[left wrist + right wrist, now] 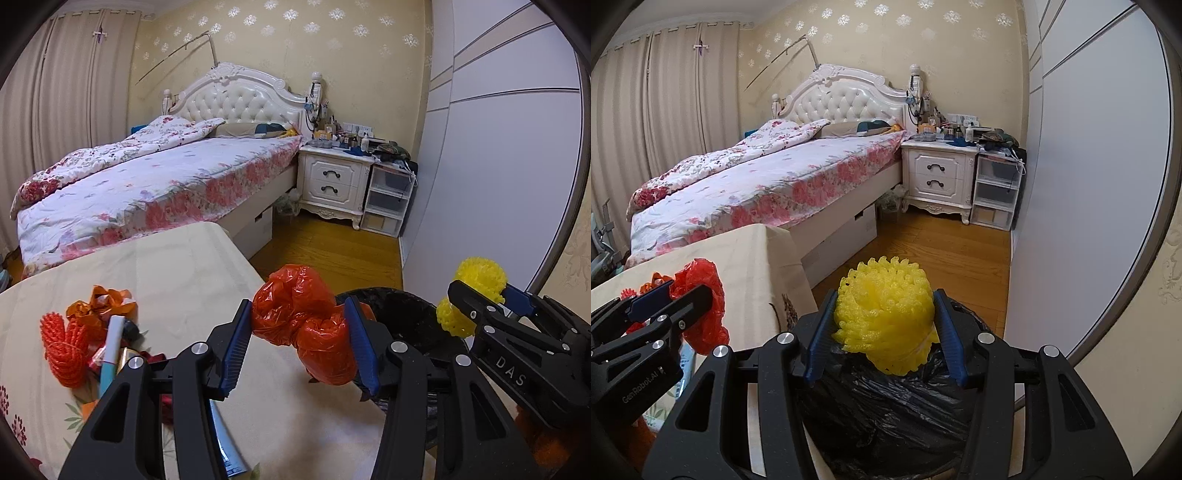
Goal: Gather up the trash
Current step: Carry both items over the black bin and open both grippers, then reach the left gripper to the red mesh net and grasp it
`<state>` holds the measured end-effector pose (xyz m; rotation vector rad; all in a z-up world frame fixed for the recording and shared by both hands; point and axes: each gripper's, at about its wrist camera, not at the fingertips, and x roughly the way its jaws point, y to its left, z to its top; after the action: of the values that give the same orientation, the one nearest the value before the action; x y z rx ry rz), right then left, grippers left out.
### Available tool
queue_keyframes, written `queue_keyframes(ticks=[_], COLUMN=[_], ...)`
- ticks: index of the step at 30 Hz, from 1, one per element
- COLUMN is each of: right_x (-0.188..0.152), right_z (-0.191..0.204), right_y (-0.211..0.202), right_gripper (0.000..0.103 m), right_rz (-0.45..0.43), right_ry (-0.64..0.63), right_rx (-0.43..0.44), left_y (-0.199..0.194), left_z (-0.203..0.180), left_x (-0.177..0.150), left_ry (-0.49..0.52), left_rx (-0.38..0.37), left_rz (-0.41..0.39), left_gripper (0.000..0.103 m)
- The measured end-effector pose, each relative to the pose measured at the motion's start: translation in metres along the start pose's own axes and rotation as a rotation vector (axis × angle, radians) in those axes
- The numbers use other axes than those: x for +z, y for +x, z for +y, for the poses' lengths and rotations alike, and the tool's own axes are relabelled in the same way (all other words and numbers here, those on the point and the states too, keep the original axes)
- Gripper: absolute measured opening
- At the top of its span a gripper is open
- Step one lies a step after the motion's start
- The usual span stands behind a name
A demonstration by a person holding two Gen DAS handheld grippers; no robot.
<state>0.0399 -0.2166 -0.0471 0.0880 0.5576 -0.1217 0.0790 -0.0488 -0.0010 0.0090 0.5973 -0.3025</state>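
Note:
My left gripper is shut on a crumpled red plastic bag, held above the right edge of the cloth-covered table. My right gripper is shut on a yellow foam net, directly above the black-lined trash bin. From the left wrist view the bin lies just beyond the red bag, and the right gripper with the yellow net hangs at the right. The left gripper with the red bag shows at the left of the right wrist view.
More trash lies on the table at the left: an orange foam net, an orange ribbon bow and a white tube. Behind stand a bed, a white nightstand, plastic drawers and a wardrobe. Wooden floor lies between.

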Motion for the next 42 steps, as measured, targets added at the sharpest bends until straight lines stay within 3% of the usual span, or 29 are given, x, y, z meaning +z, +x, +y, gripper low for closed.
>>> queue_keyframes(ticks=[8, 9, 10, 16, 21, 35, 42], right_x=[-0.003, -0.003, -0.003, -0.003, -0.002, -0.004, -0.007], right_z=[-0.018, -0.021, -0.024, -0.034, -0.032, -0.010, 0.024], right_y=[0.014, 0.014, 0.014, 0.012, 0.009, -0.004, -0.010], right_gripper=[0.053, 0.061, 0.066, 0.066, 0.066, 0.072, 0.072], right_rz=[0.024, 0.024, 0.021, 0.017, 0.014, 0.037, 0.052], right_ry=[0.052, 0.064, 0.078, 0.106, 0.100, 0.097, 0.047], right_rx=[-0.026, -0.031, -0.035, -0.056, -0.065, 0.003, 0.057], left_y=[0.028, 0.030, 0.033, 0.038, 0.034, -0.007, -0.036], left_z=[-0.014, -0.015, -0.016, -0.018, -0.016, 0.019, 0.055], left_x=[0.004, 0.004, 0.004, 0.003, 0.003, -0.007, -0.018], left_ry=[0.040, 0.044, 0.047, 0.028, 0.016, -0.033, -0.098], left_rx=[-0.021, -0.025, -0.029, -0.029, -0.024, 0.082, 0.156], left_rz=[0.044, 0.051, 0.059, 0.058, 0.059, 0.069, 0.084], left_gripper=[0.051, 0.052, 0.055, 0.073, 0.077, 0.077, 0.077])
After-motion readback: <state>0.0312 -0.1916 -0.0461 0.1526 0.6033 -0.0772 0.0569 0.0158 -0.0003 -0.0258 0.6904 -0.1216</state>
